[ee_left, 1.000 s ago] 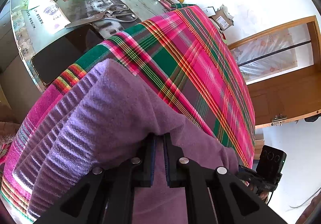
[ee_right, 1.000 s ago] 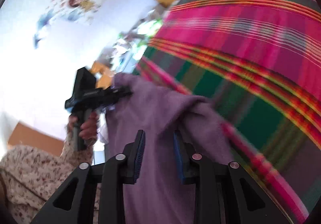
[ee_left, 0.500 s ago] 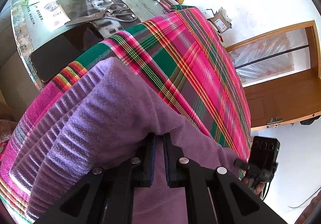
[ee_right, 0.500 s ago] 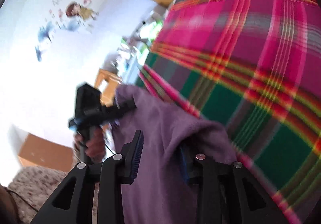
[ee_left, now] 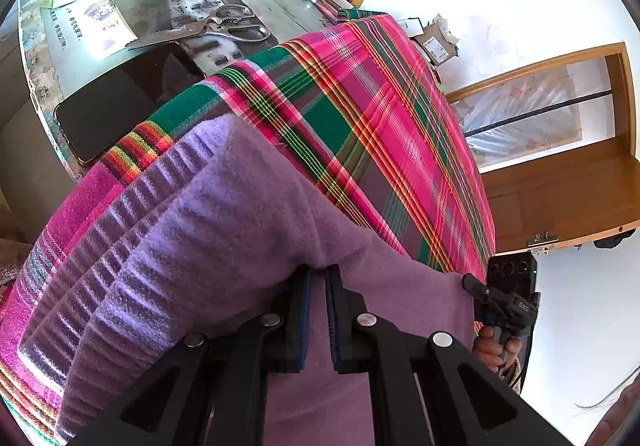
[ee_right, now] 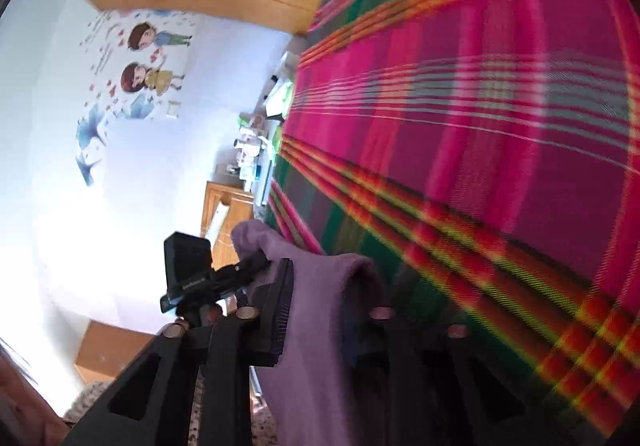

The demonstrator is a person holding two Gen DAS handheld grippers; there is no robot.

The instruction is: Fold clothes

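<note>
Left gripper [ee_left: 317, 310] pinching purple sweater [ee_left: 224, 222] over plaid cloth [ee_left: 380, 118]; right gripper [ee_right: 320, 310], jaws just closing, clamping sweater edge.

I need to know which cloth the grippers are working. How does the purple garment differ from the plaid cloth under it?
The purple garment is plain and fuzzy with a ribbed edge; the plaid cloth is smooth-woven in pink, green and orange stripes. The garment is bunched and lifted at its near edge; the cloth lies spread flat. The left gripper and right gripper, whose jaws have just been closing, pinch the garment, not the cloth. Both are soft fabric.
</note>
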